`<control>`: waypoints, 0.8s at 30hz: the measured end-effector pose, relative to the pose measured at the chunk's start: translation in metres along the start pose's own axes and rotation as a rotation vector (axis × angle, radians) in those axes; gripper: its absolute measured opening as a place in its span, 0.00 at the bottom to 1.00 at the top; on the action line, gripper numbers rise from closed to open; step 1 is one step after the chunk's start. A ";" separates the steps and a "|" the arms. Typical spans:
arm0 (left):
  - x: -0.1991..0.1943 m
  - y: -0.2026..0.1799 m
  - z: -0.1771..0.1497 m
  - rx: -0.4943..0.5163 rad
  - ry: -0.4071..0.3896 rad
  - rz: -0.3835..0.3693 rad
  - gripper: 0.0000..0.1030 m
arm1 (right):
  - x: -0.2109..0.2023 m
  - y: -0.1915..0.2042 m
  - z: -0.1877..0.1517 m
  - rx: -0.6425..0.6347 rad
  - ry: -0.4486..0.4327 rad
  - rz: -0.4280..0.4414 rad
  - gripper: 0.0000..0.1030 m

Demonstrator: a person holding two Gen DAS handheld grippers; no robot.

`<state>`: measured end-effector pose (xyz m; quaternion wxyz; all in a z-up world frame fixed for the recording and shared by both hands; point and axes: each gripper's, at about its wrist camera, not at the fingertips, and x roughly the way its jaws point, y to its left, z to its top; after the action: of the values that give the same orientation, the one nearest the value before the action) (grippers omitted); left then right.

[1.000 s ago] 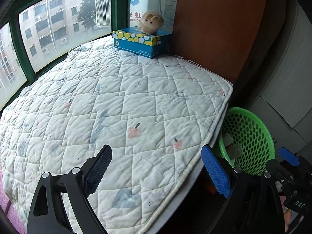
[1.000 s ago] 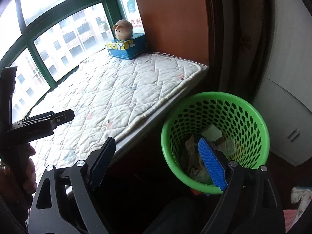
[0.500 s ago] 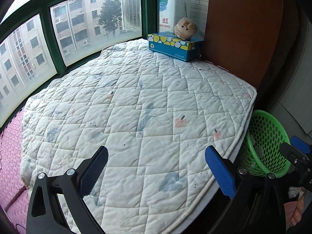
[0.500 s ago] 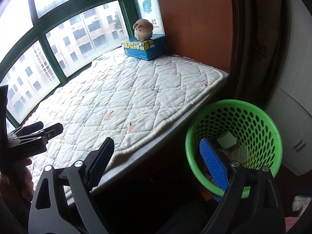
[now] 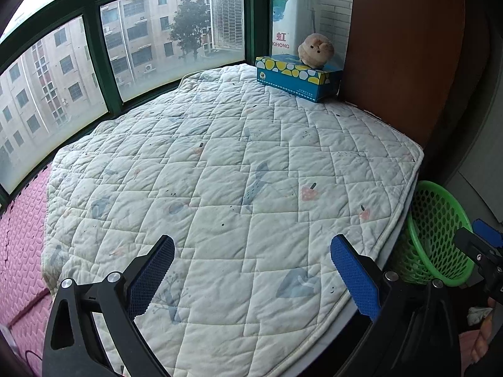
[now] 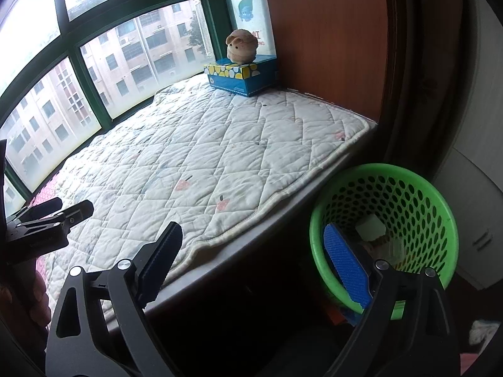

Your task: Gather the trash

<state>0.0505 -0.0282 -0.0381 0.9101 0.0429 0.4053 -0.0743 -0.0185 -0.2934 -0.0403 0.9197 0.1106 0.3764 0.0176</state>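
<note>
Green plastic makes up the bin, a perforated basket standing on the floor just beside the right end of the bed, below the quilt's edge. Crumpled paper lies in its bottom; how much is hard to tell through the mesh. The right claw hangs above the gap between the bed edge and the bin, jaws spread wide with nothing between them, its blue pad over the bin's near rim. The left claw hovers over the near edge of the quilt, also wide open and holding nothing. At the far right corner of the bed sits a blue tissue box against the wooden panel, with a plush toy on top. Pink mat shows at the bed's left end.
</note>
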 end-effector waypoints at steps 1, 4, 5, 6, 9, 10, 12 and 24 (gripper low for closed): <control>-0.001 0.001 0.000 0.000 -0.002 0.000 0.93 | 0.000 -0.001 0.000 0.001 -0.001 0.001 0.89; -0.003 0.000 -0.001 0.006 -0.012 0.013 0.93 | 0.000 0.000 0.000 0.000 -0.002 0.001 0.89; -0.004 0.000 -0.001 0.008 -0.016 0.016 0.93 | 0.000 0.000 0.000 0.000 -0.003 0.002 0.89; -0.005 -0.001 -0.001 0.009 -0.019 0.016 0.93 | 0.000 0.001 0.000 0.000 -0.003 0.003 0.89; -0.005 -0.001 -0.002 0.007 -0.021 0.012 0.93 | 0.000 0.002 0.000 -0.004 -0.003 0.003 0.89; -0.005 -0.001 -0.001 0.008 -0.021 0.012 0.93 | 0.000 0.003 0.000 -0.005 -0.003 0.004 0.89; -0.005 0.000 -0.001 0.007 -0.020 0.012 0.93 | 0.000 0.003 0.000 -0.005 -0.004 0.003 0.89; -0.008 -0.003 -0.005 0.015 -0.025 0.023 0.93 | -0.002 0.003 0.001 -0.003 -0.009 0.006 0.90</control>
<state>0.0410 -0.0299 -0.0355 0.9156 0.0532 0.3928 -0.0675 -0.0188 -0.2912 -0.0380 0.9215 0.1106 0.3718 0.0206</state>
